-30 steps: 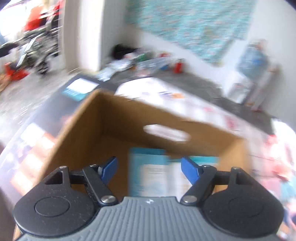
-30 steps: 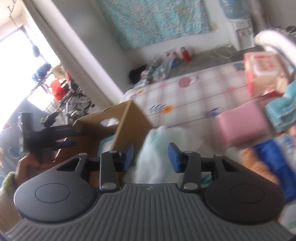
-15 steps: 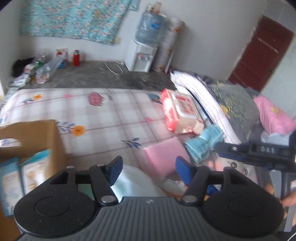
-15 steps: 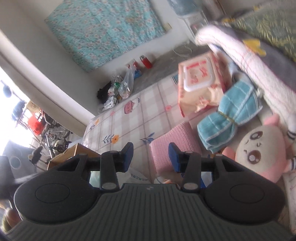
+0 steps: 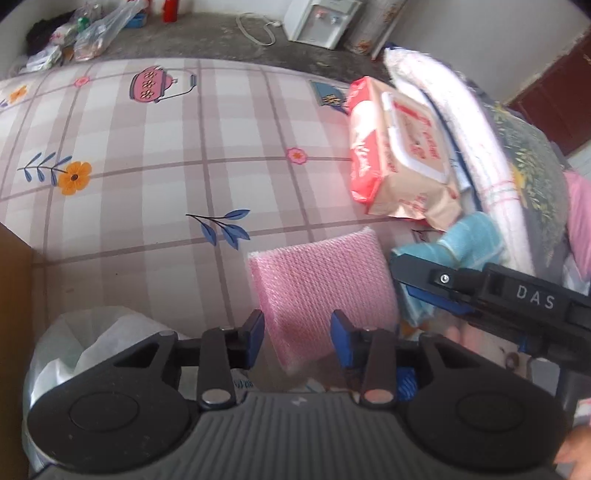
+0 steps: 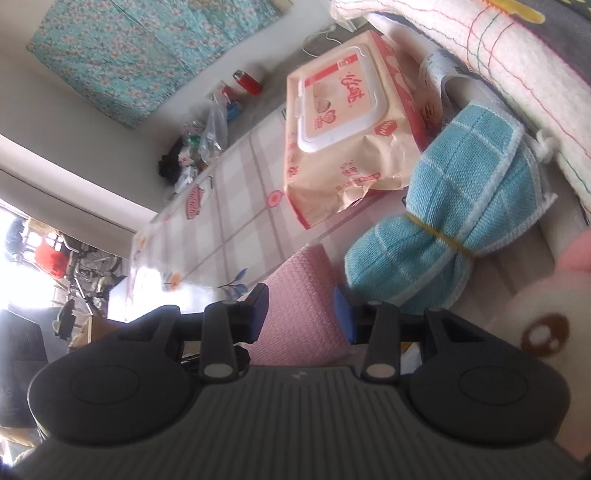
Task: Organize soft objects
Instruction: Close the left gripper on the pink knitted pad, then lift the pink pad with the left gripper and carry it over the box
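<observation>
A pink knitted pad (image 5: 321,288) lies on the checked bed sheet (image 5: 166,147). My left gripper (image 5: 297,332) hangs just over its near corner. Its jaws are closing, with the pad's corner showing between the blue pads, which do not press on it. My right gripper (image 5: 402,280) reaches in from the right, over the edge of a blue towel bundle (image 5: 472,240). In the right wrist view the right gripper (image 6: 301,310) has the pink pad (image 6: 299,295) showing past its fingers and the towel bundle (image 6: 443,206) beyond. Its jaws are closing slightly and grip nothing.
A pack of wet wipes (image 5: 402,155) leans against folded blankets (image 5: 461,110) at the right. A plush toy (image 6: 535,325) lies by the towel. A white plastic bag (image 5: 85,339) sits at the lower left beside a cardboard box edge (image 5: 14,266). A water dispenser (image 5: 321,18) stands beyond the bed.
The left view swung from inside the cardboard box across the bed and down onto the pink pad, jaws narrowing. The right view swung from the box to the pile and dropped closer.
</observation>
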A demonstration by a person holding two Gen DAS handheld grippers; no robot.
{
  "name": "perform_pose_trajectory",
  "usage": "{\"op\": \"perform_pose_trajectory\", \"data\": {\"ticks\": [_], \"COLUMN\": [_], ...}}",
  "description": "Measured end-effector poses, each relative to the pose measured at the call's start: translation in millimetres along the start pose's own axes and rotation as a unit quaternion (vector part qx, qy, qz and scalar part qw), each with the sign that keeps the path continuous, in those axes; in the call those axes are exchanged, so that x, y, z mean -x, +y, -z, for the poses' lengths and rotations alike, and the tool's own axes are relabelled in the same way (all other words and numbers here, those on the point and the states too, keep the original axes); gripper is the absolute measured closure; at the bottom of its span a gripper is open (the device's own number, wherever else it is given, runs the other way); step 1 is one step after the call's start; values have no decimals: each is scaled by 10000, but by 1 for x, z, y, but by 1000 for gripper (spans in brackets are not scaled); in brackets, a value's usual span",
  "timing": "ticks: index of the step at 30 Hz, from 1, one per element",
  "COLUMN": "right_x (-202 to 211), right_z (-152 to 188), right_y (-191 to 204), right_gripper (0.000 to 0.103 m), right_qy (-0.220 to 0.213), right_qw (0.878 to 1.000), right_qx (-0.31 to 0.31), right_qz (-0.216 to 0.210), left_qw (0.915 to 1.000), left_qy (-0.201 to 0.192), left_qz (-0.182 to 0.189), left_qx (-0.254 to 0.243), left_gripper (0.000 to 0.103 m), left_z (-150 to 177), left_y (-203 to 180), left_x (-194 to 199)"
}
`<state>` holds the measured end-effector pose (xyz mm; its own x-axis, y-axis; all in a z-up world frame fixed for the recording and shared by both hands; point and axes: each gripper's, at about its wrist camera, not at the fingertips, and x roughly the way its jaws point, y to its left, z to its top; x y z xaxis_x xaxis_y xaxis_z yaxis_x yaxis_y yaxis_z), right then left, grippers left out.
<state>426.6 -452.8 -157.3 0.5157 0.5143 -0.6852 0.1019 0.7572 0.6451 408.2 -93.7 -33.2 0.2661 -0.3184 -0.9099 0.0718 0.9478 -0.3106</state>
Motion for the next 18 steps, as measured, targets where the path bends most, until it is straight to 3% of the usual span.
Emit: {"op": "perform_pose_trajectory", "data": {"ticks": [8, 18], "right_x": [-41, -41], "right_z": [-8, 2], "right_y": [3, 11], "right_gripper": [63, 64], "right_qy": [276, 237], "right_qw": [9995, 9997], "right_qx": [26, -13], "right_qz": [122, -26], "left_qw": [9997, 9999], "left_qy": [98, -141], "left_qz": [40, 18], "left_qx": [232, 40], "left_gripper": [55, 54], "left_z": [-8, -3], "left_y": [3, -10], "left_x": [-14, 4]}}
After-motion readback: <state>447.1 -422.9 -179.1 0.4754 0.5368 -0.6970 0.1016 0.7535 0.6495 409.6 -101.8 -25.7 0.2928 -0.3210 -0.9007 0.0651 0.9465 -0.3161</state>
